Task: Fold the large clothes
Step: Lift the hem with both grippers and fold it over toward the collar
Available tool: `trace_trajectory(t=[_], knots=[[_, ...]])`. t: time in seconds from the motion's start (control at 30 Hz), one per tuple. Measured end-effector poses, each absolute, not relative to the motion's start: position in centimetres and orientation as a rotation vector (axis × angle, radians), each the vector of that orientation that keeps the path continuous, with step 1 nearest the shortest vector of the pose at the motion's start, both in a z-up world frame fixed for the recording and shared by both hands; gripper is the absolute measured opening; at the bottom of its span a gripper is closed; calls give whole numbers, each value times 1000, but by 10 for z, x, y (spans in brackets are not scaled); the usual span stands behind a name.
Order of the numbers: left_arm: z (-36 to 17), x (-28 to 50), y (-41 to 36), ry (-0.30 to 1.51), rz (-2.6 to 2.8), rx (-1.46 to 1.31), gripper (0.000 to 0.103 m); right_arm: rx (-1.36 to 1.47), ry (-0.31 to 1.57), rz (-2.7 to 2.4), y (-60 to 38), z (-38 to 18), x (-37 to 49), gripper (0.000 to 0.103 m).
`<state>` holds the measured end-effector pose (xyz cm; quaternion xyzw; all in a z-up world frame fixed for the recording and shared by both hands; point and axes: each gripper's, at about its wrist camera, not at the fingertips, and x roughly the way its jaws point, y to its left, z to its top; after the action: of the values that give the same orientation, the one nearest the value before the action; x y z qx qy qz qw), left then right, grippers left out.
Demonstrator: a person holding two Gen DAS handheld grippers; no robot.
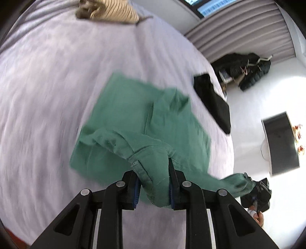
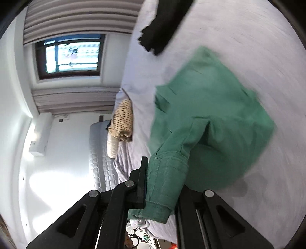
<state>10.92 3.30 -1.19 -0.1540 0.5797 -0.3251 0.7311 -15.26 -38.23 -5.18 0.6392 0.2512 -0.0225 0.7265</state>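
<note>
both grippers, left gripper (image 1: pixel 154 183) and right gripper (image 2: pixel 162 183), pinching the green garment (image 1: pixel 145 122); its body trails ahead of and below both, on the bed (image 1: pixel 47 86)

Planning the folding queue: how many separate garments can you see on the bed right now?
3. The green corduroy garment is mid-bed, clamped by both grippers. A black garment lies at the bed's edge. A beige striped garment lies at the far end. Others may be out of view.

Left gripper (image 1: pixel 154 183) is clamped on a bunch of green garment (image 1: pixel 145 122); right gripper (image 2: pixel 162 183) is clamped on its ribbed cuff (image 2: pixel 164 178), both tilted downward.
</note>
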Motion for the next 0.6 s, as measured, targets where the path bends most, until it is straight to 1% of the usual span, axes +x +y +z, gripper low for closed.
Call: trace_trajectory(t=[0.1, 0.17, 0.3, 0.37, 0.43, 0.47, 0.53, 0.57, 0.6], knots=[[-18, 153, 4, 1241, -685, -321, 25, 1381, 588, -55, -416, -52, -102, 7], [-30, 181, -16, 1239, -665, -281, 25, 1367, 627, -77, -436, -64, -67, 7], [-77, 228, -57, 1276, -641, -191, 25, 1330, 706, -183, -465, -100, -16, 7], [-103, 238, -71, 1324, -634, -141, 25, 1339, 730, -234, -473, -120, -3, 7], [-120, 248, -82, 1351, -614, -85, 25, 1337, 759, -275, -480, -134, 7, 7], [-125, 251, -84, 1359, -606, -68, 26, 1343, 761, -290, -482, -140, 10, 9], [-127, 257, -84, 1383, -569, -48, 45, 1374, 756, -315, -486, -147, 12, 11], [-122, 259, -81, 1361, -536, -32, 65, 1399, 755, -325, -488, -150, 12, 12], [-114, 259, -76, 1326, -519, -23, 79, 1409, 753, -329, -490, -151, 11, 22]])
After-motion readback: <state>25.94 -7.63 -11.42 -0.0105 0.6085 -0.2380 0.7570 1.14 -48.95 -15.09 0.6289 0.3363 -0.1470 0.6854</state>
